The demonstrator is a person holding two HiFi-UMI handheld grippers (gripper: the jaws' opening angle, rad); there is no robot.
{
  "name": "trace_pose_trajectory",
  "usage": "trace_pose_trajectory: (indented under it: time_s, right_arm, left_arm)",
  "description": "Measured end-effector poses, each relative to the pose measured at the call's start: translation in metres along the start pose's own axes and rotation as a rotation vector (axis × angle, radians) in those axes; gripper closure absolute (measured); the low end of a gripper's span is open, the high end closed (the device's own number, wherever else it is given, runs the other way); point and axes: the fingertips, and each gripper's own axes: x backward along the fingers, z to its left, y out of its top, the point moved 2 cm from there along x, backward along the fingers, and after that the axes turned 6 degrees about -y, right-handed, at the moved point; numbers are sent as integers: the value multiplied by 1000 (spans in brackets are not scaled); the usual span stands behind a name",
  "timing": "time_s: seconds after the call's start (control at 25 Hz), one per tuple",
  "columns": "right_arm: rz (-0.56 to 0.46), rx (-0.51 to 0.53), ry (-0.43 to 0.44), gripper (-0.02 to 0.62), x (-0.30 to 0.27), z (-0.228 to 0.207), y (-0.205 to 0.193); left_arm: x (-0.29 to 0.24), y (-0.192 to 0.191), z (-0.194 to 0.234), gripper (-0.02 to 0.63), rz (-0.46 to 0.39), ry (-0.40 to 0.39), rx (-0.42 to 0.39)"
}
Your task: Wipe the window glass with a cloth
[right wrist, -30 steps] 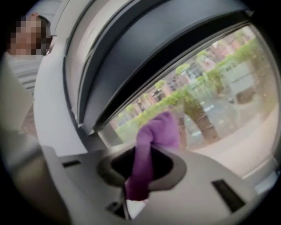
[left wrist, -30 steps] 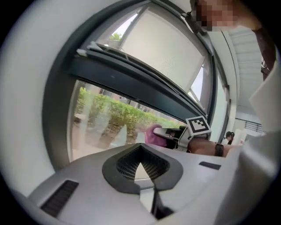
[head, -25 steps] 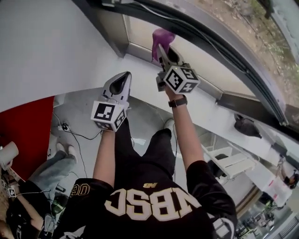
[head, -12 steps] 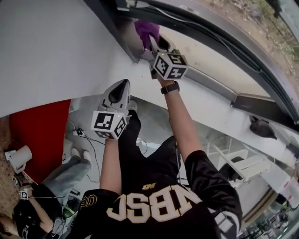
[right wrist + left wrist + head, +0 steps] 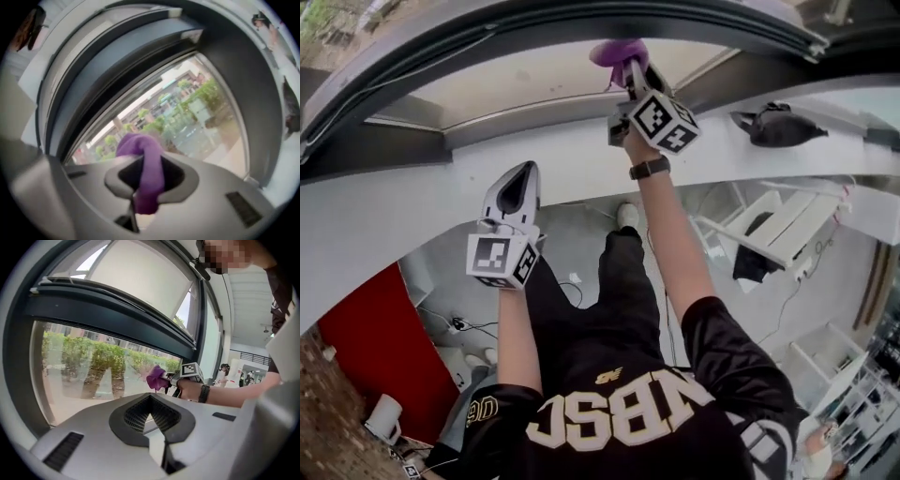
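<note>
Window glass (image 5: pixel 93 366) ahead, set in a dark frame (image 5: pixel 117 319). Right gripper (image 5: pixel 630 67) raised to the pane, clamped tight on a purple cloth (image 5: pixel 147 164); bunched end at or just short of the glass, cannot tell which. Left gripper (image 5: pixel 150 414) lower, well apart from the pane, closed on nothing. Risks: losing the narrow pinched fold under drag; scraping the glass with hard jaw tips if pressed too steeply.

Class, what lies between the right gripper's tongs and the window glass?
The purple cloth, pinched in the right gripper, bulges toward the window glass; the right gripper view shows it.
</note>
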Motion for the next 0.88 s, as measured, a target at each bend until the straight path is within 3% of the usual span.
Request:
trace_pose_trajectory:
  time_s: [0.08,0.2,0.32,0.44,0.6,0.68,0.88]
  right_arm:
    - [-61,-87,-88,515,16,-66,34]
    - [-122,-104,-177,515,30,-128,74]
    - [-183,-85,-177,515,40,-143,100]
    - [-194,-134,-149,515,43,-135,94]
    - [-161,-168,25,515,31,-54,48]
    - [-95,-112,151,515,22,17,7]
    - [141,-14,428,515,-5,203,-130]
  left_arm:
    - [-31,-4,-35,591,3,-47,-5]
    - [-65,-20,-74,591,4,-91,24]
    - [-79,-39,-93,591,18,-108,59]
    - [-72,-49,-88,591,19,-83,87]
    - [-42,-37,-34,591,23,34,33]
    - [-12,-27,10,591,29,119,-15]
    - [93,3,129,591,-50,322,6]
